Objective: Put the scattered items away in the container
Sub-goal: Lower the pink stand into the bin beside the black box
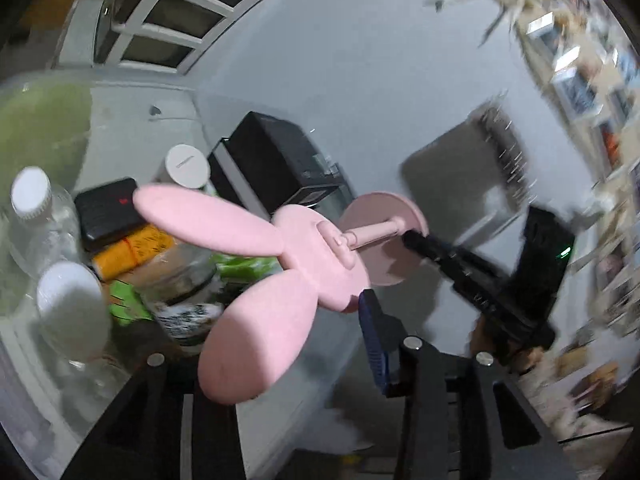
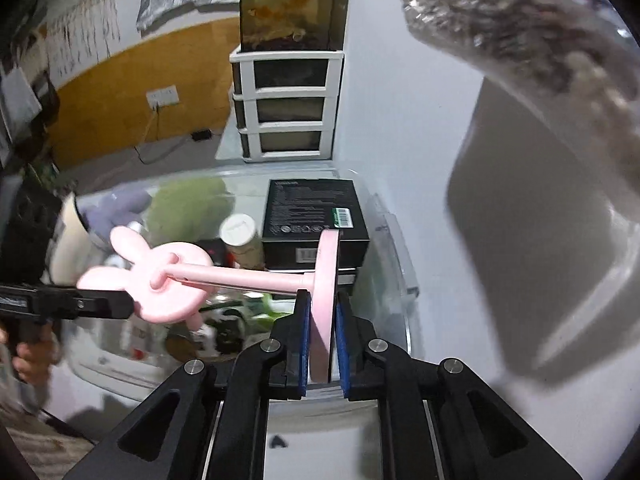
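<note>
Left gripper [image 2: 132, 308] is seen parted beside the bunny head, not pressing it. Pink bunny stand [image 2: 240, 276] is held level above the clear container [image 2: 404, 256]. Its round base is clamped by right gripper [image 2: 322, 312].

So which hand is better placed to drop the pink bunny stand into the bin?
Right. The right gripper is clamped on the stand by its round base, above the clear bin. The left gripper has let go of the bunny end.
</note>
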{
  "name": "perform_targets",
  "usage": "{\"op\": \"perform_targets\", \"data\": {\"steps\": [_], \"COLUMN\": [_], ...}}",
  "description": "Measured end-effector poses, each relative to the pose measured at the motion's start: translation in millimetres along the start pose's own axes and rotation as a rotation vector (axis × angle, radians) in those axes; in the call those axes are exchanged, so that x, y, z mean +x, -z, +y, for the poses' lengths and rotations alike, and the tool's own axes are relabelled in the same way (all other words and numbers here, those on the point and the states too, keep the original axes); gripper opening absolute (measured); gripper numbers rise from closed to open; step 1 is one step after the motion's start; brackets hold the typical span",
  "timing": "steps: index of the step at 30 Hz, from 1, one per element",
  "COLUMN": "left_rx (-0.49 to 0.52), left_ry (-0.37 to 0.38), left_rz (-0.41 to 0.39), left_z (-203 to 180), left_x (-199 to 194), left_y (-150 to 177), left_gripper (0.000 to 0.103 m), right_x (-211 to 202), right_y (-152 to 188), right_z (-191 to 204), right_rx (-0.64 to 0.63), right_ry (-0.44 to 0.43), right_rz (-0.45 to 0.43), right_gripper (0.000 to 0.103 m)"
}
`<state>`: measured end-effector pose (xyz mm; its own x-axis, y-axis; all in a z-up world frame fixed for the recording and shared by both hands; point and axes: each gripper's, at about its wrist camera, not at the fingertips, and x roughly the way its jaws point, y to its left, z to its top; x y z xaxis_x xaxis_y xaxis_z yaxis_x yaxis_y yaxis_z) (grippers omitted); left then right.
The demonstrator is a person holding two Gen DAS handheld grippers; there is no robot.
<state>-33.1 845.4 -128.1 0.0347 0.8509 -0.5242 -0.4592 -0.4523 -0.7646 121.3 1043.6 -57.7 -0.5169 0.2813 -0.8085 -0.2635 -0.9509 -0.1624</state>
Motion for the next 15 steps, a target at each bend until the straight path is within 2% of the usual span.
{"op": "perform_targets", "data": {"steps": [1,3,4,7,11,15], "left_rx": [0.039,0.106,0.140,0.179,0.194,0.205], "left_ry": [-0.054,-0.156,-0.206,-0.277,-0.301,-0.313], "left_rz": [0.013,0.024,0.029,0.054,0.075,0.070], "left_z": [-4,-10,-12,-9,-8,-8], "left_x": [4,12,15,28,34,34], "left_y": [1,5,6,10,10,10], "left_gripper": [0.045,0.057,0.057,0.057,0.057,0.057], "right_x": [3,5,6,13,30,39], "right_y": [2,3,3,4,9,9], "right_z": [1,2,3,4,10,4], "right_rx": [-0.019,-0.060,-0.082,-0.135,-0.229,-0.189], "right_ry": [0.028,0.098,0.125,0.166,0.206,0.186], "right_rz": [0.001,-0.015,-0.020,-0.011,0.030,0.049], "right_gripper": [0.013,0.013,0.013,0.012,0.012,0.012]}}
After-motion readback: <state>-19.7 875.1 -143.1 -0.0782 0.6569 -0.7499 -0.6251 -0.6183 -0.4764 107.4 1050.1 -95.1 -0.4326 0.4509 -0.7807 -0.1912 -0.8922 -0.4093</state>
